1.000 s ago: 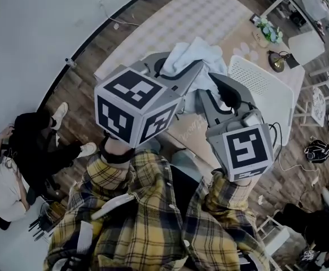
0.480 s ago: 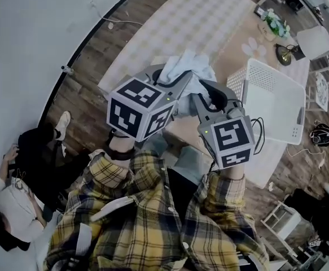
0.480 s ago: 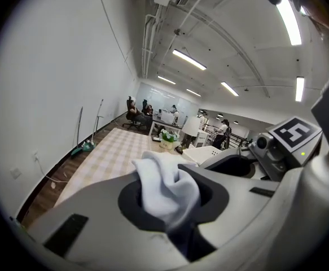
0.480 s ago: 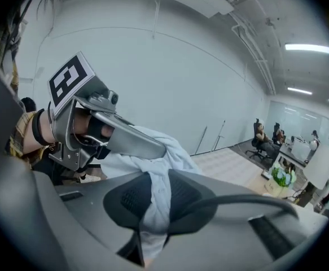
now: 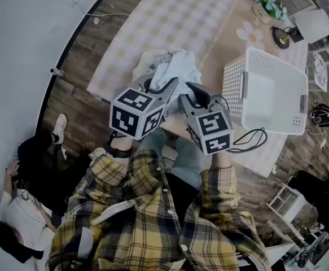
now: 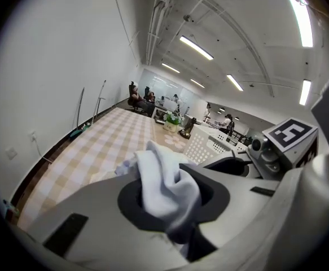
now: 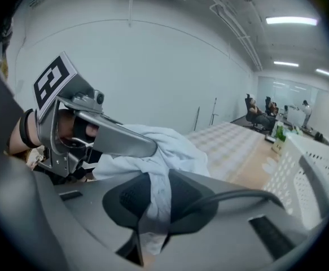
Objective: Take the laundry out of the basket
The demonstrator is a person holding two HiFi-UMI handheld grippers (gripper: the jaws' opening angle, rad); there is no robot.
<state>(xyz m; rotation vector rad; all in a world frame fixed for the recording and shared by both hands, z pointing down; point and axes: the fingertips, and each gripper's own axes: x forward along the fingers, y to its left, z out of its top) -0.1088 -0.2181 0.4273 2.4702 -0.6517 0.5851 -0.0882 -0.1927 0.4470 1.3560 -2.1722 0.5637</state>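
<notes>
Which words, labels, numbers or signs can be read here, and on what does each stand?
No readable text anywhere.
The cubes on the left gripper and right gripper, both shut on the white cloth, show only black-and-white square markers, no letters.

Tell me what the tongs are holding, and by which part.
Both grip one white garment: the left tongs pinch a bunched fold, the right tongs another gathered fold beside it.
</notes>
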